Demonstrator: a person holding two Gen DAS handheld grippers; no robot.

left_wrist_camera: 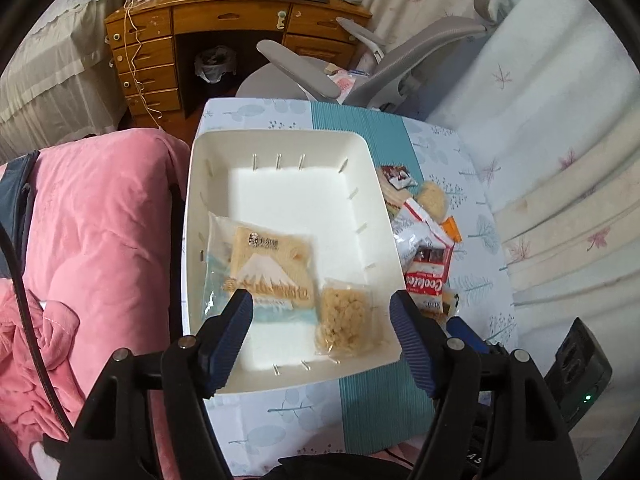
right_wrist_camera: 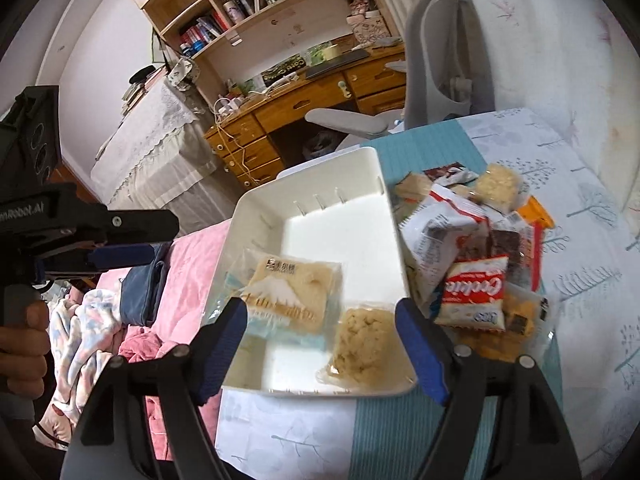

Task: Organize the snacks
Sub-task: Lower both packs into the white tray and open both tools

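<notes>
A white bin (left_wrist_camera: pixel 280 140) (right_wrist_camera: pixel 256 208) sits on the small table. In it lie a bread pack with a mountain print (left_wrist_camera: pixel 268 272) (right_wrist_camera: pixel 288 292) and a clear pack of puffed rice cake (left_wrist_camera: pixel 346 316) (right_wrist_camera: pixel 364 344). A pile of snack packs lies right of the bin, with a red and white cookie pack (left_wrist_camera: pixel 426 280) (right_wrist_camera: pixel 474 296) on top. My left gripper (left_wrist_camera: pixel 322 308) hovers open and empty over the bin's near end. My right gripper (right_wrist_camera: pixel 320 316) is open and empty above the same spot. The left gripper also shows at the left of the right wrist view (right_wrist_camera: pixel 120 240).
The table has a blue-green patterned cloth (left_wrist_camera: pixel 372 408) (right_wrist_camera: pixel 400 432). A pink blanket (left_wrist_camera: pixel 100 220) lies left of it. A grey office chair (left_wrist_camera: pixel 360 64) and a wooden desk (left_wrist_camera: pixel 224 12) stand behind. A white curtain (left_wrist_camera: pixel 540 120) hangs on the right.
</notes>
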